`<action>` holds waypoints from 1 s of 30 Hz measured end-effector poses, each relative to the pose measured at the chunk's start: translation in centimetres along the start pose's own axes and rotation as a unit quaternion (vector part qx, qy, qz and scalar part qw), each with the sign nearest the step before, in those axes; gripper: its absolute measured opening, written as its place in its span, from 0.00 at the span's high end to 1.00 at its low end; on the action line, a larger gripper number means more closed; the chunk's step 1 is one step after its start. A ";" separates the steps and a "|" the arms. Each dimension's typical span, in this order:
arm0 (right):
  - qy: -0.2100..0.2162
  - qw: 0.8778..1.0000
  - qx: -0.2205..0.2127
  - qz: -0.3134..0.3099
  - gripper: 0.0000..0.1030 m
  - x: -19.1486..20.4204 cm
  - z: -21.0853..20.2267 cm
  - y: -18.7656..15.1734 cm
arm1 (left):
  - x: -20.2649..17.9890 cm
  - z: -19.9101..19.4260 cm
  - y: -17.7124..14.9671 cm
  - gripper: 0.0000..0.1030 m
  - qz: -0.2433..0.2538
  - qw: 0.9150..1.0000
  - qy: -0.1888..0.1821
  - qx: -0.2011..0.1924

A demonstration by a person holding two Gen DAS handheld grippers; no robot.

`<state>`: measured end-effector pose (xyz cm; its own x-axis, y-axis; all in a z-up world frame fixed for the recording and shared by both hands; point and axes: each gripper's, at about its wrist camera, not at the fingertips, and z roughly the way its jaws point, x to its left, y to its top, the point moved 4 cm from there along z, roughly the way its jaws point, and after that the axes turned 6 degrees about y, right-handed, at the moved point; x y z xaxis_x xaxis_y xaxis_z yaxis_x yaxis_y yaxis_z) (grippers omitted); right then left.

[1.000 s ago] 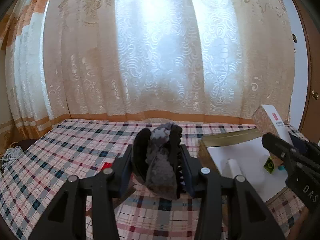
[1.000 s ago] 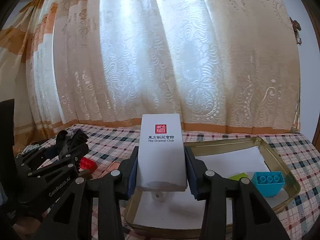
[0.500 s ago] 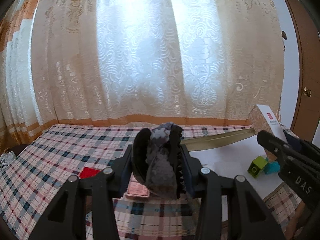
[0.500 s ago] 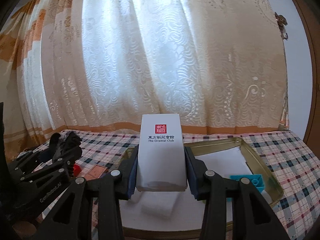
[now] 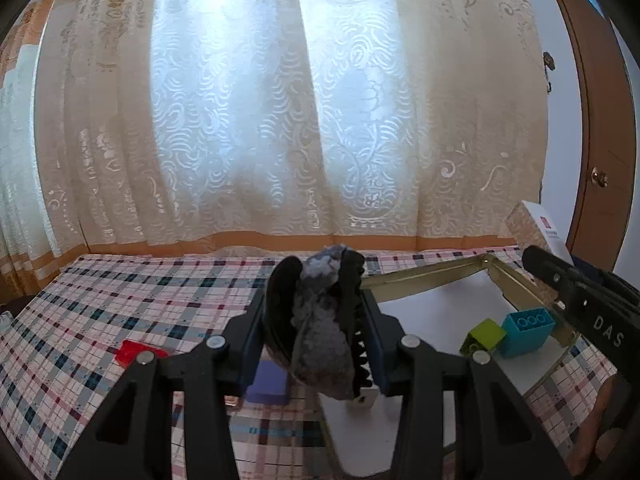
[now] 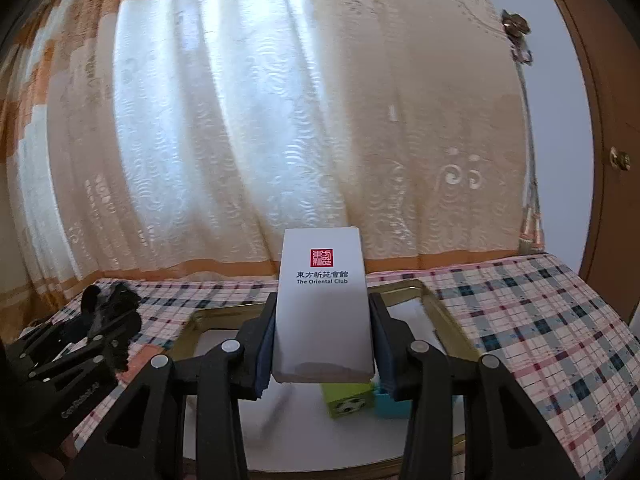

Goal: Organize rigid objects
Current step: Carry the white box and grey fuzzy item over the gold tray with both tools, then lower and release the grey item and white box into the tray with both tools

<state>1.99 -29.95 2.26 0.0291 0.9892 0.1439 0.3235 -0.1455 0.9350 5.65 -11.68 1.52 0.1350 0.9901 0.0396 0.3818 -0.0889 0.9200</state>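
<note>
Your left gripper (image 5: 320, 330) was clenched on a black hair claw clip (image 5: 316, 320) with a grey, fuzzy-looking piece in its middle, its teeth showing along the right pad; you held it above the plaid tablecloth (image 5: 120, 300), just at the near left edge of the gold-rimmed tray (image 5: 432, 274). Your right gripper (image 6: 322, 340) was clamped on an upright white box (image 6: 323, 304) printed with a red seal and "The Oriental Club", both pads pressed flat against its sides, and it hung over the tray's white floor. Inside the tray, a lime-green block (image 5: 482, 336) and a blue block (image 5: 526, 330) sat touching each other near the right rim; in the right wrist view they lay just below and behind the box. On the cloth to the left of the tray lay a flat red piece (image 5: 134, 352), and a purple flat piece (image 5: 267, 384) showed just under your left fingers. A patterned cream curtain (image 5: 280, 120) filled the background, with a brown door (image 5: 600, 140) at the right.
</note>
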 end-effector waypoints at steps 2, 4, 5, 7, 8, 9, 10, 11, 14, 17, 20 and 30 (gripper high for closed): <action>-0.008 1.000 0.001 0.002 0.56 -0.7 0.1 0.0 | -0.6 0.1 0.1 0.58 0.002 1.000 -0.003 0.000; -0.014 1.000 0.002 0.005 0.56 -1.5 0.1 0.1 | -1.0 0.2 0.1 0.58 0.003 1.000 -0.006 0.000; -0.018 1.000 0.001 0.006 0.56 -1.8 0.0 0.2 | -1.1 0.2 0.2 0.58 0.003 1.000 -0.007 0.000; -0.027 1.000 -0.002 0.009 0.56 -2.7 -0.2 0.4 | -1.4 0.3 0.2 0.58 0.004 1.000 -0.008 0.002; -0.031 0.999 -0.003 0.011 0.56 -3.0 -0.2 0.5 | -1.6 0.4 0.2 0.58 0.004 1.000 -0.010 0.003; -0.036 0.999 -0.004 0.014 0.56 -3.5 -0.2 0.6 | -1.7 0.4 0.2 0.58 0.004 1.000 -0.011 0.003; -0.039 0.999 -0.003 0.016 0.56 -3.9 -0.2 0.6 | -1.9 0.5 0.2 0.58 0.004 1.000 -0.012 0.004; -0.043 0.999 -0.002 0.018 0.56 -4.3 -0.1 0.6 | -2.2 0.6 0.3 0.58 0.004 1.000 -0.013 0.005; -0.052 0.998 0.003 0.024 0.56 -5.3 0.2 0.7 | -3.3 1.0 0.5 0.58 0.006 1.000 -0.025 0.010; -0.061 0.998 0.009 0.025 0.56 -6.0 0.7 0.7 | -4.6 1.3 0.7 0.58 0.013 0.999 -0.032 0.010; -0.074 0.997 0.014 0.023 0.56 -6.7 1.6 0.7 | -6.2 2.3 0.7 0.58 0.020 0.999 -0.039 0.022; -0.087 0.994 0.068 0.006 0.56 -7.6 6.0 -0.3 | -9.9 5.5 -0.8 0.58 0.037 0.996 -0.031 0.071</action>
<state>7.32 -37.26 -1.05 0.1926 0.9776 0.0850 0.4462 -0.1644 0.8797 9.08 -22.03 -1.75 0.2217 0.9721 0.0771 0.4932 -0.1800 0.8511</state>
